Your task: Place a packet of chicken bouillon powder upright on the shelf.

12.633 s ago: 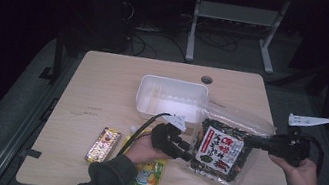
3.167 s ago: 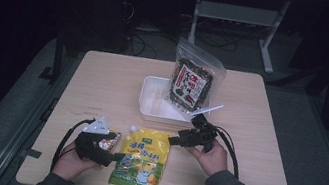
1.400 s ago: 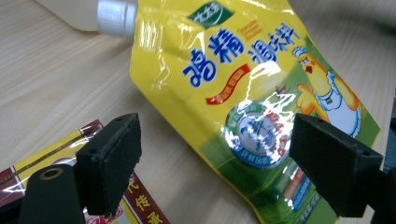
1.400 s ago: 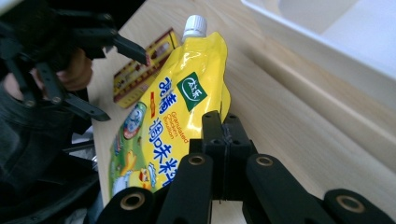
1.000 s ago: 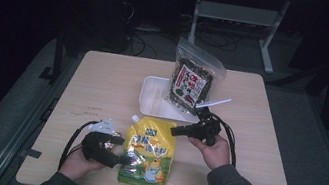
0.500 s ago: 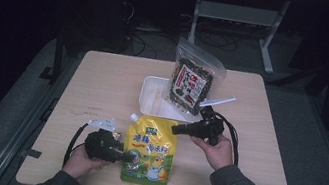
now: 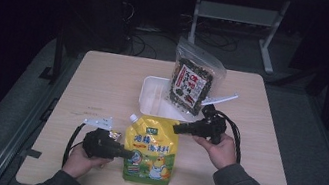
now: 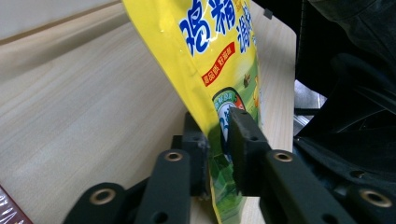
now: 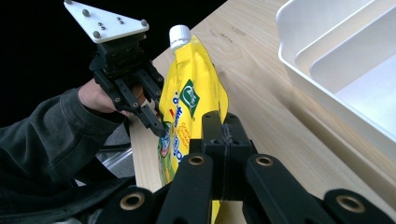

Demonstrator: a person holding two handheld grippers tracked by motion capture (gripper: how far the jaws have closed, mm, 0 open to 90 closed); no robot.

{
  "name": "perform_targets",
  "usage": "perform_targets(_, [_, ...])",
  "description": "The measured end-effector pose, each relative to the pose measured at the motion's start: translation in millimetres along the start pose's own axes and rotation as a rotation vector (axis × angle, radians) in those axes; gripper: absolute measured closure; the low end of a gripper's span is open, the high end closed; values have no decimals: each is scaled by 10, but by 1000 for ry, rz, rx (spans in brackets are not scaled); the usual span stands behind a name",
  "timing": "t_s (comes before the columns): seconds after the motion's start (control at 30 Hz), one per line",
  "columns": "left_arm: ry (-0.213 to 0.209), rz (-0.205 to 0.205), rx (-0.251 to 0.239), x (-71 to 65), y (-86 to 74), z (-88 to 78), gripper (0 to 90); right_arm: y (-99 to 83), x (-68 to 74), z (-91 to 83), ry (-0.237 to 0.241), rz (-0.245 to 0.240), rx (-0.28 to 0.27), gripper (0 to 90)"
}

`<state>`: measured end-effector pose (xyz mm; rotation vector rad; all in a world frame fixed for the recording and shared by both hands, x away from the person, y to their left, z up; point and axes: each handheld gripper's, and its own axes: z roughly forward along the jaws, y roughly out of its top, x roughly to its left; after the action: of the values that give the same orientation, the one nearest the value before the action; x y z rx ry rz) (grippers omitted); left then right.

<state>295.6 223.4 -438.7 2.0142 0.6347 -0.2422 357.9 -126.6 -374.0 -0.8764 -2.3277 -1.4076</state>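
1. Two grippers, high view: left gripper [image 7: 129, 155] and right gripper [image 7: 177, 128] clamp opposite edges of a yellow spouted plastic pouch [image 7: 149, 158] on the light wooden tabletop [image 7: 102, 87]; a white plastic tray [image 7: 154, 96] lies behind.
2. Left gripper view: jaws, just closed, pinch the pouch's [image 8: 210, 70] edge.
3. Right gripper view: jaws pressed together on the pouch [image 9: 191, 102].

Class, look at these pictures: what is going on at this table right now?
A person works a hand-held gripper in each hand. The left hand-held gripper has just closed its jaws on the side edge of a yellow pouch, and the right hand-held gripper is shut on its upper edge. Behind it on the table, a dark snack bag leans in a white tray.
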Motion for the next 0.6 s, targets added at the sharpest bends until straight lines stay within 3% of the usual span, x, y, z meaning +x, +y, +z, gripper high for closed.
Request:
perform_targets(0.17, [10, 11, 0, -15, 4, -9, 804, 31, -3, 6, 5, -8, 15, 884])
perform_targets(0.27, [8, 21, -1, -23, 6, -7, 805, 49, -35, 60, 2, 3, 51, 776])
perform_targets(0.4, [8, 29, -3, -35, 11, -10, 806, 71, -40, 148, 5, 1, 90, 729])
perform_targets(0.6, [2, 33, -10, -44, 13, -16, 812, 120, -14, 276, 33, -13, 135, 731])
